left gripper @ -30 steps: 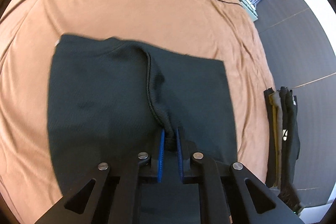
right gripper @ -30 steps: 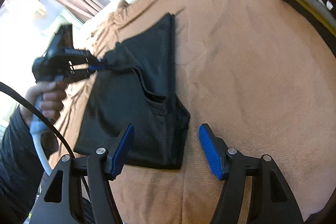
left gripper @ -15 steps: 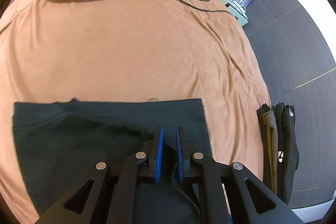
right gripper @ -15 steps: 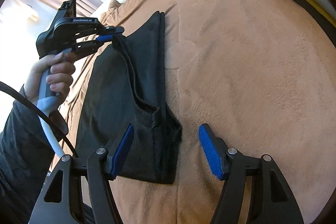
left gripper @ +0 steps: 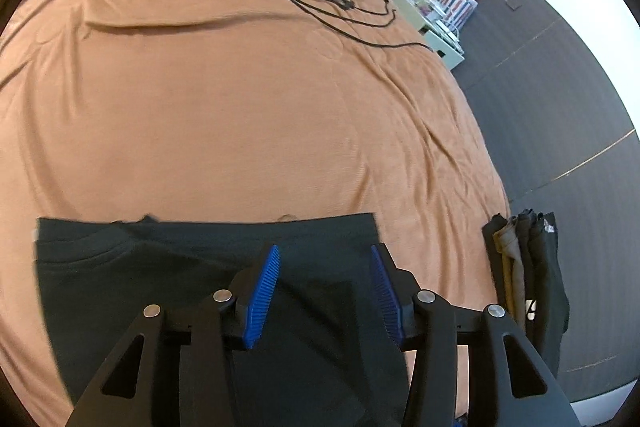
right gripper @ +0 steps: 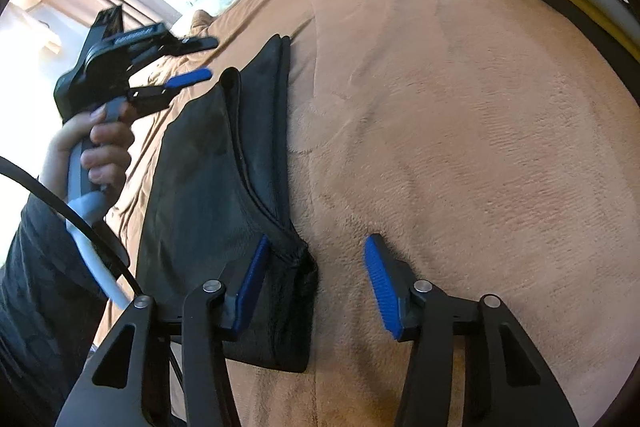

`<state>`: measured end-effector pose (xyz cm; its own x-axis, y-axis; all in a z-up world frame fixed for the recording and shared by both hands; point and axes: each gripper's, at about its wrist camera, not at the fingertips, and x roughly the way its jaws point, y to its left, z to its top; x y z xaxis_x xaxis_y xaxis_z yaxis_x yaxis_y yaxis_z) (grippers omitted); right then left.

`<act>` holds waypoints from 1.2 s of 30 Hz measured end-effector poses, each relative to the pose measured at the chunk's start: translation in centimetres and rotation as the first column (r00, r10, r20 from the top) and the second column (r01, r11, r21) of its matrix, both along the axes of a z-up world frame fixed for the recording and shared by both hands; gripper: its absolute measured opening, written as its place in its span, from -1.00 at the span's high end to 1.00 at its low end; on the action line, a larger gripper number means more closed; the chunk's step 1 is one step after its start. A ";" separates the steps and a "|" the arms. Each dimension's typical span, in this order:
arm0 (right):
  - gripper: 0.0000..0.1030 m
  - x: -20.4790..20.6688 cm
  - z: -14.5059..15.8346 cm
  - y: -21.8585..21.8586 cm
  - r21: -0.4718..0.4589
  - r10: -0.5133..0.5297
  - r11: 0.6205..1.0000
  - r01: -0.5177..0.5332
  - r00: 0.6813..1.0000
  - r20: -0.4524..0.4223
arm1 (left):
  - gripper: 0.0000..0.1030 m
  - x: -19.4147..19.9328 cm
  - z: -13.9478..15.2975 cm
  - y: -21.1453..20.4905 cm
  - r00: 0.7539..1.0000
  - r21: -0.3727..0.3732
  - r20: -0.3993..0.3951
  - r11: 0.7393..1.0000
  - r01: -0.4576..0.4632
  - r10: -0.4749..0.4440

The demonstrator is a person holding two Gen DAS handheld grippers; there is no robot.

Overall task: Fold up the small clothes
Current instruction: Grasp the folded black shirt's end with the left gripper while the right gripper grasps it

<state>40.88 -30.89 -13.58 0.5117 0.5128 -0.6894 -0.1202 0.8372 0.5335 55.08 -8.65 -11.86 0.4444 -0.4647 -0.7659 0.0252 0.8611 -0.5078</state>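
Your left gripper (left gripper: 325, 291) is opening, pads clear of the black garment (right gripper: 216, 195), which lies folded on the brown bedspread (left gripper: 248, 107) at lower frame. Your right gripper (right gripper: 316, 287) is closing, the garment's corner between its 2 pads, ungripped.

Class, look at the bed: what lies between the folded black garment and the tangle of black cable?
Only bare brown blanket lies between the folded black garment and the black cable, in the left wrist view.
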 end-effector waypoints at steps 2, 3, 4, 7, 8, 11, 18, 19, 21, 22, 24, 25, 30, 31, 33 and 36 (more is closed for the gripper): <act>0.07 0.0 0.0 -0.1 0.005 -0.004 1.000 0.004 1.000 0.001 | 0.04 -0.8 0.0 0.8 1.000 0.014 -0.004 1.000 -0.006 0.006; 0.07 0.0 0.1 0.1 0.003 -0.005 1.000 0.005 1.000 0.001 | 0.04 -1.0 0.1 1.0 1.000 0.018 -0.005 1.000 -0.006 0.006; 0.07 0.1 0.1 0.0 0.005 -0.007 1.000 0.007 1.000 0.002 | 0.05 -1.5 0.1 1.4 1.000 0.022 -0.007 1.000 -0.008 0.008; 0.07 0.3 -0.1 -0.2 0.023 -0.013 1.000 0.013 1.000 -0.003 | 0.05 -3.0 0.0 2.6 1.000 0.027 -0.018 0.999 -0.019 0.019; 0.07 0.3 -0.1 -0.3 0.029 -0.015 0.999 0.015 1.000 -0.003 | 0.05 -3.6 -0.1 3.0 0.999 0.028 -0.025 0.999 -0.023 0.024; 0.07 0.0 0.0 -0.4 0.038 -0.003 0.999 0.003 1.000 -0.004 | 0.05 -5.2 -0.5 4.3 0.998 0.040 -0.046 0.999 -0.037 0.039; 0.07 0.3 -1.2 -1.6 0.177 0.032 0.984 -0.023 0.998 -0.051 | 0.05 -9.5 -0.8 8.5 0.991 0.050 -0.083 0.994 -0.098 0.102; 0.06 0.3 -1.4 -1.8 0.199 0.038 0.980 -0.026 0.998 -0.058 | 0.05 -10.2 -0.9 9.0 0.990 0.048 -0.087 0.993 -0.106 0.110; 0.06 0.3 -1.9 -2.0 0.238 0.058 0.971 -0.039 0.995 -0.075 | 0.05 -11.4 -1.2 9.9 0.987 0.045 -0.097 0.992 -0.120 0.124; 0.06 0.3 -2.0 -1.9 0.245 0.065 0.968 -0.044 0.995 -0.079 | 0.05 -12.3 -1.5 10.3 0.986 0.039 -0.105 0.991 -0.129 0.133; 0.06 0.3 -2.1 -1.9 0.245 0.067 0.968 -0.045 0.995 -0.080 | 0.05 -13.5 -1.9 10.8 0.983 0.028 -0.117 0.990 -0.138 0.140; 0.06 0.3 -2.3 -2.0 0.247 0.065 0.968 -0.042 0.994 -0.085 | 0.05 -14.0 -2.1 11.0 0.982 0.026 -0.124 0.990 -0.140 0.142; 0.06 0.4 -2.6 -1.9 0.270 0.058 0.962 -0.029 0.993 -0.100 | 0.05 -16.9 -3.4 11.4 0.976 -0.003 -0.167 0.990 -0.144 0.141; 0.06 0.4 -2.6 -2.0 0.277 0.058 0.960 -0.028 0.993 -0.101 | 0.05 -17.3 -3.6 11.4 0.974 -0.017 -0.175 0.989 -0.146 0.141; 0.06 0.5 -2.7 -2.0 0.287 0.060 0.958 -0.029 0.993 -0.099 | 0.05 -18.2 -4.2 11.4 0.970 -0.042 -0.193 0.987 -0.155 0.145; 0.06 1.2 -3.0 -1.7 0.284 0.063 0.958 -0.031 0.993 -0.103 | 0.05 -19.4 -5.0 11.5 0.964 -0.068 -0.215 0.982 -0.177 0.159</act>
<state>42.10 -32.62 -16.58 0.4116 0.7158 -0.5642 -0.0827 0.6458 0.7590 35.64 2.86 -16.85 0.3572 -0.4652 -0.8099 -0.2299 0.7967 -0.5590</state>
